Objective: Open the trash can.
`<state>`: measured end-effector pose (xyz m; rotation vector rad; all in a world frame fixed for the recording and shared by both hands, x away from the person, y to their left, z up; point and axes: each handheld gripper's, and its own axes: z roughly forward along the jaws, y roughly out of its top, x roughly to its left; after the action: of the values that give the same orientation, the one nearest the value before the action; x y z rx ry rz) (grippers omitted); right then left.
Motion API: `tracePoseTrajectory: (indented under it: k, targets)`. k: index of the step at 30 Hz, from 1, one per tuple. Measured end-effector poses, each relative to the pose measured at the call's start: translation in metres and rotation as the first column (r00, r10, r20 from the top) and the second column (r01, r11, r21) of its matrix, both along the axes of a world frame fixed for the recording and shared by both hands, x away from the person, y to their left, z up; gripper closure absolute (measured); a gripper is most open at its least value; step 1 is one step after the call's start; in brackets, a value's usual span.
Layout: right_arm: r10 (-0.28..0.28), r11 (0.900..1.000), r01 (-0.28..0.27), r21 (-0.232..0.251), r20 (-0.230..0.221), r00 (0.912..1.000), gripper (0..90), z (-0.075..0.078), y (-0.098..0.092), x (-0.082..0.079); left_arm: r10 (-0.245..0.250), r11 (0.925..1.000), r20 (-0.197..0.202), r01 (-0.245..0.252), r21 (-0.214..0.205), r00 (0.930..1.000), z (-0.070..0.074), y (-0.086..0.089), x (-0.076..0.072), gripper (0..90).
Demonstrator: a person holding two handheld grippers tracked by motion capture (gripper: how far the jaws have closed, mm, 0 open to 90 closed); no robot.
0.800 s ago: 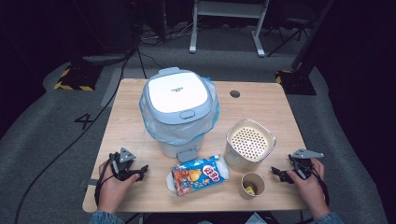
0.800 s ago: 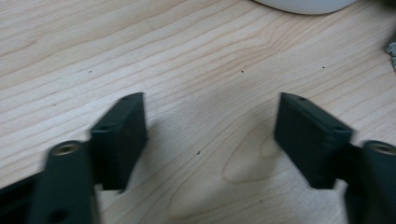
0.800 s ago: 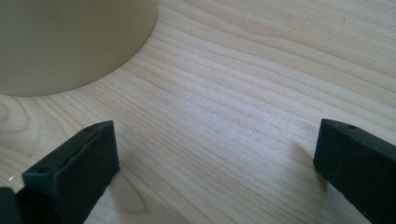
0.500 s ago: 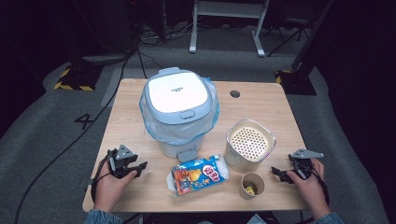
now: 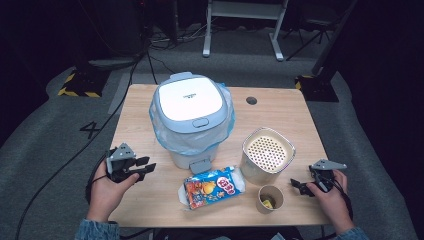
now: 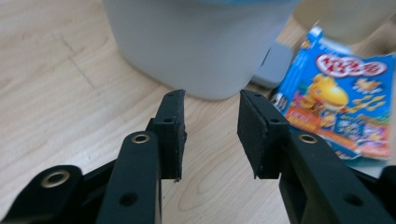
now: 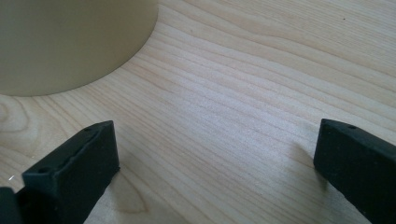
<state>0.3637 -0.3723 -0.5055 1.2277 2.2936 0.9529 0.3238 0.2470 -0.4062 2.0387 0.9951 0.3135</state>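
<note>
A white pedal bin (image 5: 190, 107) with a shut lid and a blue bag liner stands mid-table. In front of it lies a blue snack packet (image 5: 212, 187). My left gripper (image 5: 147, 166) hovers at the table's front left, open with a narrow gap and nothing between the jaws. In the left gripper view that gripper (image 6: 210, 100) points at the bin's base (image 6: 201, 42), with the pedal (image 6: 278, 65) and packet (image 6: 345, 98) to the right. My right gripper (image 5: 294, 184) rests low at the front right, wide open. Its own view has the gripper (image 7: 215, 130) over bare wood.
A beige canister (image 5: 267, 152) with a perforated top stands right of the bin, and in the right gripper view the canister (image 7: 70, 42) is at upper left. A paper cup (image 5: 270, 197) with something yellow inside sits before it. The wooden table (image 5: 280, 112) has a cable hole (image 5: 251, 100).
My left hand has carried its gripper a little forward, toward the bin. The right hand has stayed put.
</note>
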Motion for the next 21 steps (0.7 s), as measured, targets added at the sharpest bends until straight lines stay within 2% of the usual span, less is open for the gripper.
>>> tracePoseTrajectory:
  k: [4, 6, 7, 8, 14, 16, 20, 21]
  targets:
    - [0.0, 1.0, 0.0, 0.0, 0.0, 1.0, 0.1, 0.0, 0.0, 0.0, -0.038, 0.9983, 0.024, 0.039, -0.043, 0.999, 0.017, 0.0, 0.001, 69.2]
    - [0.0, 1.0, 0.0, 0.0, 0.0, 1.0, 0.1, 0.0, 0.0, 0.0, -0.074, 0.9963, 0.043, 0.076, -0.04, 0.9963, 0.031, -0.004, 0.002, 73.6]
    - [0.0, 1.0, 0.0, 0.0, 0.0, 1.0, 0.1, 0.0, 0.0, 0.0, -0.074, 0.9963, 0.043, 0.076, -0.04, 0.9963, 0.031, -0.004, 0.002, 78.0]
    - [0.0, 1.0, 0.0, 0.001, 0.0, 1.0, 0.1, 0.0, 0.0, 0.0, -0.086, 0.9951, 0.048, 0.088, -0.044, 0.9951, 0.036, -0.006, 0.003, 78.0]
    - [0.0, 1.0, 0.0, 0.0, 0.0, 1.0, 0.1, 0.0, 0.0, 0.0, -0.156, 0.9853, 0.107, 0.162, -0.054, 0.982, 0.063, -0.016, 0.006, 88.8]
    - [0.0, 1.0, 0.0, 0.0, 0.001, 1.0, 0.1, 0.0, 0.0, 0.0, -0.172, 0.9807, 0.119, 0.181, -0.073, 0.978, 0.071, -0.019, 0.008, 89.9]
    - [0.0, 1.0, 0.0, 0.001, 0.0, 1.0, 0.1, 0.0, 0.0, 0.0, -0.186, 0.9782, 0.148, 0.197, -0.065, 0.9714, 0.086, -0.023, 0.01, 90.0]
    - [0.0, 1.0, 0.0, 0.001, 0.0, 1.0, 0.1, 0.0, 0.0, 0.0, -0.19, 0.9763, 0.153, 0.203, -0.074, 0.9697, 0.089, -0.024, 0.01, 90.0]
